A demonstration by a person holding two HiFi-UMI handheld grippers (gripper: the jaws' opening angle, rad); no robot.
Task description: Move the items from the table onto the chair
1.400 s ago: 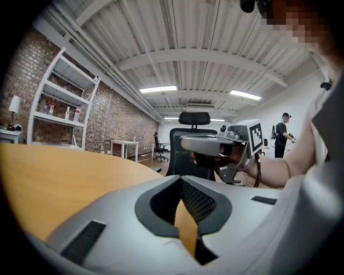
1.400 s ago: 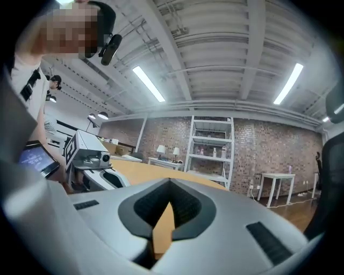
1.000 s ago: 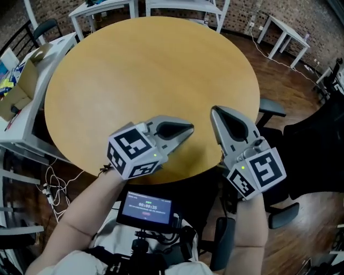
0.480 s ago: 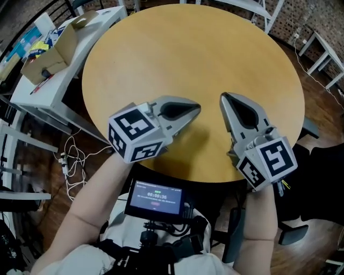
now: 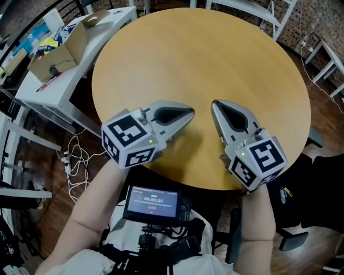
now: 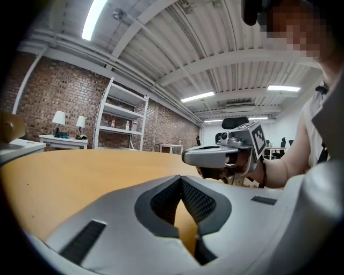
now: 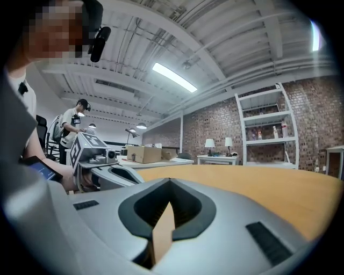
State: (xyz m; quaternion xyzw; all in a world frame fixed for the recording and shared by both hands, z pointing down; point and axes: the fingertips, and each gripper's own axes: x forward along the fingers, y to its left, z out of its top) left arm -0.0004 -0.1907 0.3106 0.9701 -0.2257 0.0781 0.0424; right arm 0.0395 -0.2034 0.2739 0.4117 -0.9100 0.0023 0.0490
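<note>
The round wooden table (image 5: 215,53) shows a bare top; I see no items on it. My left gripper (image 5: 189,114) hovers over its near edge, shut and empty, its jaws meeting in the left gripper view (image 6: 180,180). Beside it my right gripper (image 5: 214,103) is also shut with nothing in it, as the right gripper view (image 7: 169,183) shows. Each gripper appears in the other's view: the right gripper (image 6: 215,156) and the left gripper (image 7: 115,172). A black chair (image 5: 322,182) is partly visible at the right edge.
A cardboard box (image 5: 59,48) sits on a white side table (image 5: 59,88) at the left, with cables (image 5: 75,156) on the floor below. A small screen (image 5: 153,203) is mounted at my chest. White tables (image 5: 242,8) stand behind. A person (image 7: 70,126) stands far off.
Both grippers have swung together across the table's near edge, staying shut. The box and side table have come further into the picture, and the black chair has slid toward the right edge.
</note>
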